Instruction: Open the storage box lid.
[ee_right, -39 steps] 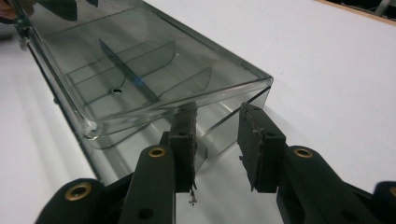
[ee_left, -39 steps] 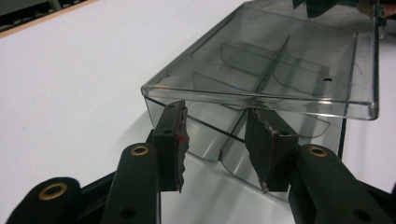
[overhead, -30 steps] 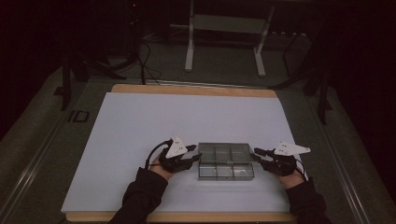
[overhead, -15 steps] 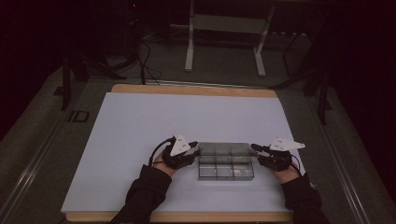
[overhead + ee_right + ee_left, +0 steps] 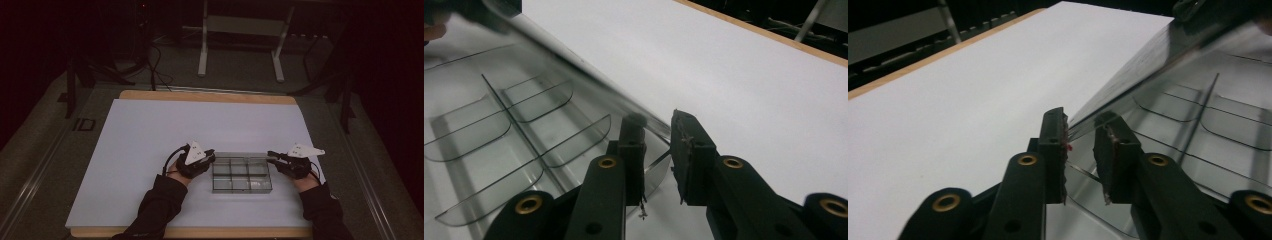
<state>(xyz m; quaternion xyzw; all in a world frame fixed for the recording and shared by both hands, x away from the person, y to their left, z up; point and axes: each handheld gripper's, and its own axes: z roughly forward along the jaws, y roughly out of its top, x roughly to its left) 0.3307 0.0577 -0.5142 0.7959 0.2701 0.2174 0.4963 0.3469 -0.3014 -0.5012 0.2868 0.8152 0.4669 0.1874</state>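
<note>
- The left gripper (image 5: pixel 209 159) sits at the left end of the clear divided box (image 5: pixel 241 176), closer to the person's edge of the white table sheet (image 5: pixel 150 135) than a second ago, when both hands were farther up the sheet.
- In the left gripper view its jaws stand narrow, one on each side of the box's thin wall (image 5: pixel 1083 125). A sliver of gap shows beside the wall, so I judge it pinched, though contact on both pads is hard to confirm.
- Between the two grippers the box has come with them. In the high view its far wall now looks taller and the tray foreshortened, and in both gripper views its far edge rises steeply. I read that as the box lifted or tipped up rather than slid flat.
- The compartments look empty, with only the curved dividers (image 5: pixel 524 130) visible.
- The right gripper (image 5: pixel 270 157) holds the right end, its jaws narrow astride the wall (image 5: pixel 656 127) just ahead of its pads.
- With both ends gripped and moving together, a two-handed carry toward the person seems under way. Uneven lift could twist the thin plastic.
</note>
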